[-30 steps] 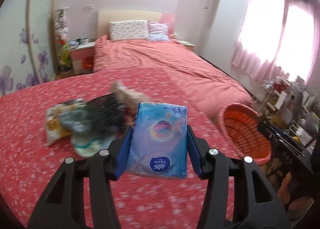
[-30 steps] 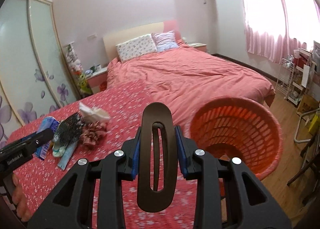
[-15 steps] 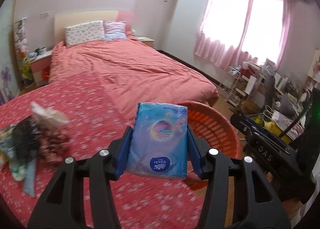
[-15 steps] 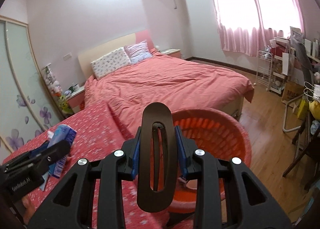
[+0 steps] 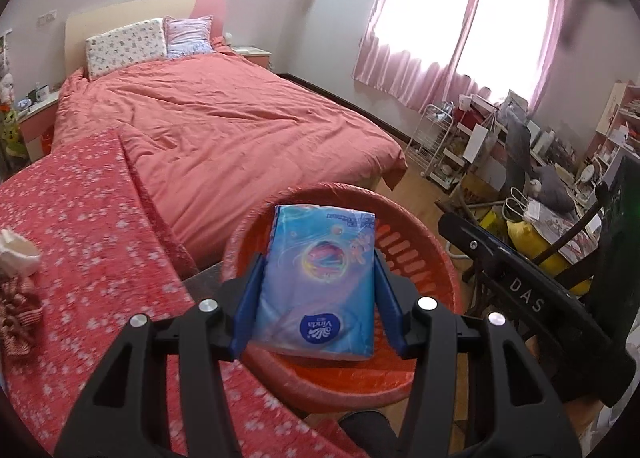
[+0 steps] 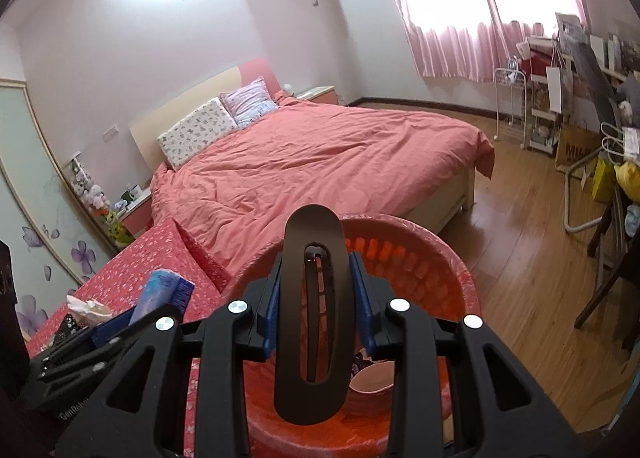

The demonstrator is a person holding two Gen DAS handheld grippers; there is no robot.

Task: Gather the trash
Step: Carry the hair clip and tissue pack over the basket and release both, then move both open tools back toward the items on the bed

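My left gripper (image 5: 318,290) is shut on a blue tissue pack (image 5: 320,282) and holds it over the orange basket (image 5: 436,258). My right gripper (image 6: 316,298) is shut on a dark oval hair clip (image 6: 314,322) and holds it over the same orange basket (image 6: 420,258), which has a pale item inside. The tissue pack (image 6: 164,296) and left gripper also show at the left of the right wrist view.
A red flowered cloth (image 5: 88,225) covers the surface at left, with crumpled white paper (image 5: 16,262) and a red striped bow (image 5: 18,310) on it. A bed (image 5: 224,117) lies behind. A cluttered desk and chair (image 5: 560,197) stand at right.
Both grippers have swung right from the pile on the flowered cloth to above the orange basket, each still holding its item.
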